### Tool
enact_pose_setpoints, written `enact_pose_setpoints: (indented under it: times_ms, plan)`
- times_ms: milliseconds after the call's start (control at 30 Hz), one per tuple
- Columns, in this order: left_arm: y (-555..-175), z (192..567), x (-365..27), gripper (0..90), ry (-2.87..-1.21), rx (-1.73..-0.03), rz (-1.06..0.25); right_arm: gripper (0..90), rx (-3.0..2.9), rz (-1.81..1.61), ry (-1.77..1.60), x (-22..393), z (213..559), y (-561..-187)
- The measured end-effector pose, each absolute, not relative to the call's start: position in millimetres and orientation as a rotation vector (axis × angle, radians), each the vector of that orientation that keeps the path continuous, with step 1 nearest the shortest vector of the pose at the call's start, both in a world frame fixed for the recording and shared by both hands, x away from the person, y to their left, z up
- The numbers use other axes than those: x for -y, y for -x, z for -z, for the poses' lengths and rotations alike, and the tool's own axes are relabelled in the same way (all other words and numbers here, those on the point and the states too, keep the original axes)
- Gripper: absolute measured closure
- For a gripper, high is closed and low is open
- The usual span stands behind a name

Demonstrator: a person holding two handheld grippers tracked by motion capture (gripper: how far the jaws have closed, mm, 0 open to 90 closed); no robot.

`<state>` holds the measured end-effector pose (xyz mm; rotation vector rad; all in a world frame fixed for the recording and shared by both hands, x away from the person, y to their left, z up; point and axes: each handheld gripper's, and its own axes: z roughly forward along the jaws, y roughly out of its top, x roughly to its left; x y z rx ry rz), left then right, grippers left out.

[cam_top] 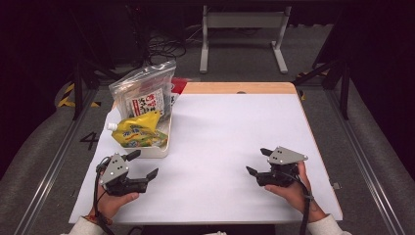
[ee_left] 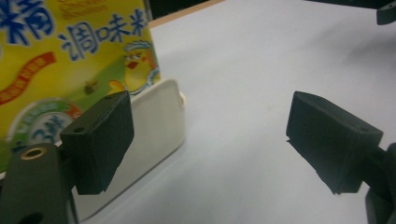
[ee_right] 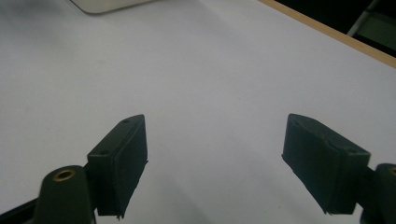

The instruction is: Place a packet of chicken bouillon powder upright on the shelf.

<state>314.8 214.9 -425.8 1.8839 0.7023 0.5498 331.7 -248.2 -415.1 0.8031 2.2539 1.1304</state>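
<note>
I judge the work as hardly begun. My left gripper (cam_top: 143,164) and right gripper (cam_top: 258,161) both have the fingers wide apart, holding nothing. The yellow pouch (cam_top: 138,131) lies in the white tray (cam_top: 161,147), left of centre, untouched.

The left gripper (ee_left: 208,142) has its two black fingers (ee_left: 100,140) spread wide apart, with nothing between them, low over a white counter (ee_left: 252,70). Just behind the left-hand finger stands a white tray (ee_left: 156,121), and a yellow pouch (ee_left: 70,60) with blue writing and a cartoon chick rises from it.
</note>
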Motion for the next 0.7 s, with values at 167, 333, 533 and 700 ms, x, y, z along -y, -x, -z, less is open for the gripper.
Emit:
enact_pose_setpoints:
  times_ms: [167, 333, 533, 700]
  plan:
    - [-317.8, 430.4, -204.4, 15.6, -1.926, -0.677, -0.523, 21.3, -2.25, -1.11, -0.802, 252.4, 416.6, -326.7]
    - [-319.6, 432.6, -197.5, 15.4, -1.947, -0.652, -0.502, 20.8, -2.244, -1.082, -0.799, 256.4, 418.3, -322.6]
    - [-323.5, 436.9, -184.9, 14.5, -1.993, -0.612, -0.474, 19.6, -2.238, -1.036, -0.8, 264.7, 421.7, -316.7]
    - [-326.3, 442.4, -174.6, 13.6, -2.035, -0.591, -0.458, 17.7, -2.221, -1.015, -0.816, 272.3, 424.3, -312.1]
